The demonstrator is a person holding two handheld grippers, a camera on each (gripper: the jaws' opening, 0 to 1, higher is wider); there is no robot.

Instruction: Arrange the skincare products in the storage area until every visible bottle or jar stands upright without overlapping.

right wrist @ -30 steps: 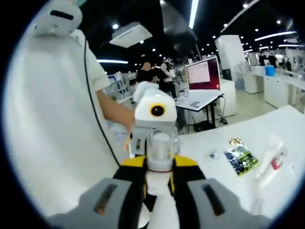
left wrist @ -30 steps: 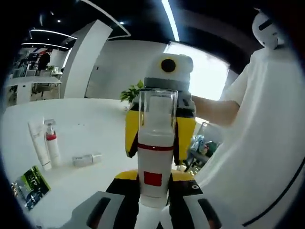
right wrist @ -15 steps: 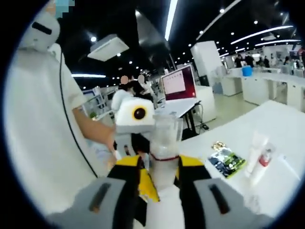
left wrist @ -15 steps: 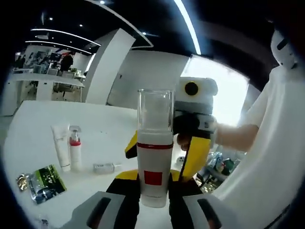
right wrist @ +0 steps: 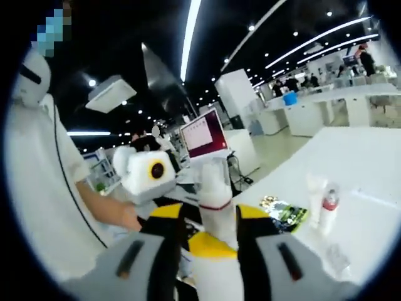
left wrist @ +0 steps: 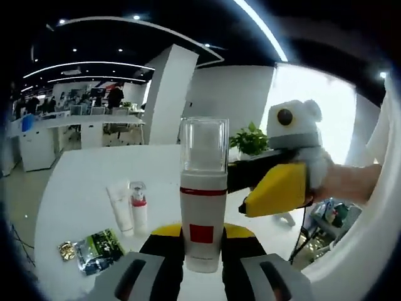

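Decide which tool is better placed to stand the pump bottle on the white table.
Left. The left tool grips the pump bottle upright near its base, over the white table. The right tool points at it from the side, its grip unclear.

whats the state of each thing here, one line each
pump bottle: upright, clear cap on, clamped in the left gripper
right gripper: shut on something white, held off the table
white tube: standing on the table
small red-collared bottle: standing upright beside the tube
green sachet: lying flat on the table
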